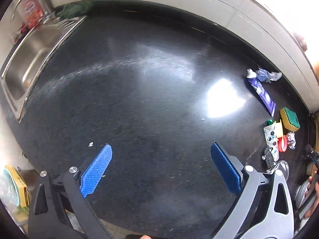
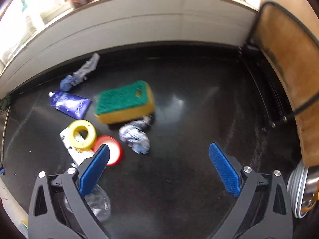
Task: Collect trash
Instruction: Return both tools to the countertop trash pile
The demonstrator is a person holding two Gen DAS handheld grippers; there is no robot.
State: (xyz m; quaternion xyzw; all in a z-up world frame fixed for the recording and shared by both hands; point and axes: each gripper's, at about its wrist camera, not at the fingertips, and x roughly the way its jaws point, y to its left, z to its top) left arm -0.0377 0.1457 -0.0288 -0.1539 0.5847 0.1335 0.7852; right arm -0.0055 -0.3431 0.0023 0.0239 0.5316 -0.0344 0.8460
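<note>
Trash lies on a black counter (image 2: pixel 189 119). In the right wrist view I see a crumpled white-blue wrapper (image 2: pixel 135 136), a yellow-green sponge (image 2: pixel 123 103), a blue tube (image 2: pixel 68 103), a crumpled blue wrapper (image 2: pixel 79 74), a yellow tape ring (image 2: pixel 82 134), a red lid (image 2: pixel 111 149) and a clear plastic cup (image 2: pixel 99 203). My right gripper (image 2: pixel 159 155) is open, just short of the crumpled wrapper. My left gripper (image 1: pixel 161 155) is open over bare counter; the same trash shows at its right: tube (image 1: pixel 262 94), sponge (image 1: pixel 290 118), wrapper (image 1: pixel 291 139).
A steel sink (image 1: pixel 28 59) with a tap lies at the left of the counter, a green cloth (image 1: pixel 75 9) behind it. A wooden board (image 2: pixel 289 69) leans at the right, with a metal pot (image 2: pixel 305 189) below it. A white tiled wall runs along the back.
</note>
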